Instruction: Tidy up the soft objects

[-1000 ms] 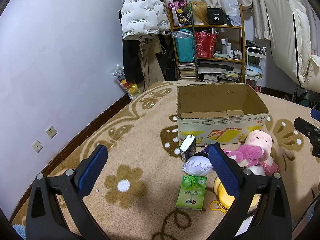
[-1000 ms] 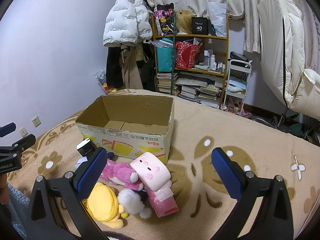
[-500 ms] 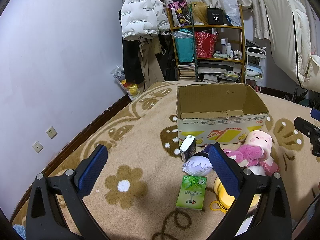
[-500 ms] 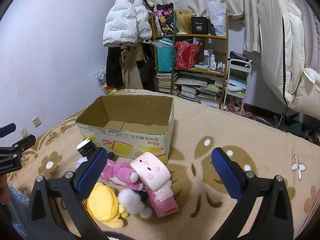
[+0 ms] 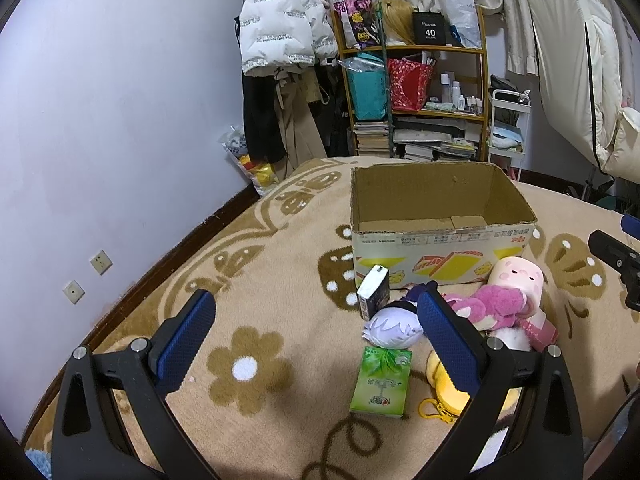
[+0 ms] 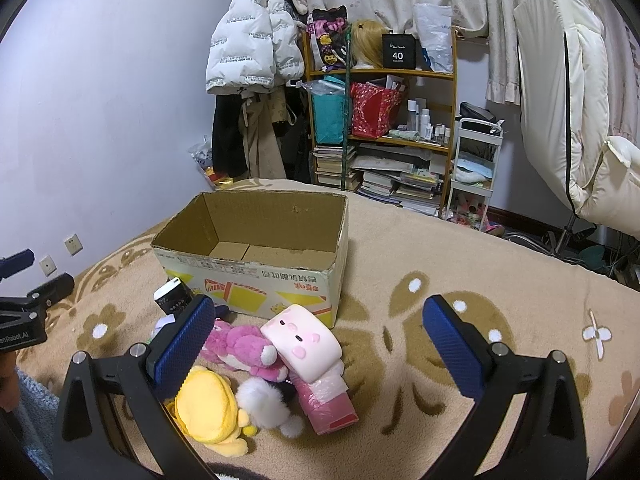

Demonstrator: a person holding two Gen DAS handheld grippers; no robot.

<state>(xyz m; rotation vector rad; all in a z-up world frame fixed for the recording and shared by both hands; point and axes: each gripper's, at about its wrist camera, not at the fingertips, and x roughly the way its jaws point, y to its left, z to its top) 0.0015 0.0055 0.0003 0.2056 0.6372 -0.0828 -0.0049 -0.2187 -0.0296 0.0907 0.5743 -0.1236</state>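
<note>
An empty cardboard box (image 5: 440, 236) (image 6: 256, 284) stands open on the patterned blanket. In front of it lies a heap of soft toys: a pink bear (image 6: 240, 346) (image 5: 486, 306), a pale pink pig cushion (image 6: 302, 342) (image 5: 518, 276), a yellow plush (image 6: 208, 406) (image 5: 444, 384), a white fluffy plush (image 6: 262, 402) and a white-haired plush head (image 5: 394, 328). My left gripper (image 5: 314, 336) hovers open, left of the heap. My right gripper (image 6: 316, 338) is open above the toys, holding nothing.
A green tissue pack (image 5: 380, 384), a small dark carton (image 5: 373, 296) (image 6: 173, 298) and a pink wrapped packet (image 6: 330, 404) lie among the toys. A cluttered shelf (image 6: 384, 120) and hanging coats (image 5: 280, 36) stand behind the bed; a wall (image 5: 100, 120) runs along the left.
</note>
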